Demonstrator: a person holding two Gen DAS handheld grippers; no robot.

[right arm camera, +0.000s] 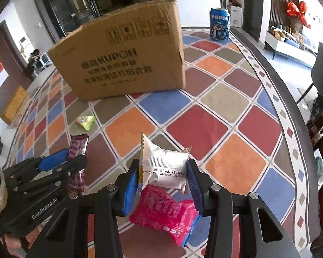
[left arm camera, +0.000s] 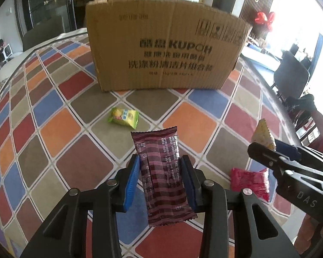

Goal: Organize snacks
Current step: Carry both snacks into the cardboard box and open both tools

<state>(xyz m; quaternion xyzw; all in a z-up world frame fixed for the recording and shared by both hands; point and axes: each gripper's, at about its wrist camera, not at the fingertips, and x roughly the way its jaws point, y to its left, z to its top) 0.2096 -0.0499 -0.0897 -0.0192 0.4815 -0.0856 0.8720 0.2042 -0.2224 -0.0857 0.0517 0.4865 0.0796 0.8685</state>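
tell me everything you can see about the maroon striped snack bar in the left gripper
The maroon striped snack bar is a long flat packet in glossy plastic film, dark maroon with lighter pink bands and small white print, with crimped zigzag seals at both ends. The left gripper is shut on it, its blue pads pressing the two long edges near the middle. It points forward toward the cardboard box, held above the checkered tablecloth, slightly wrinkled. The right wrist view shows its far end sticking out past the gripper.

The bench wears a cloth of coloured diamonds. A cardboard box stands on it toward the far side, a green snack packet lies just before the box, a pink packet lies nearer, and a Pepsi can stands beyond the box's right corner.
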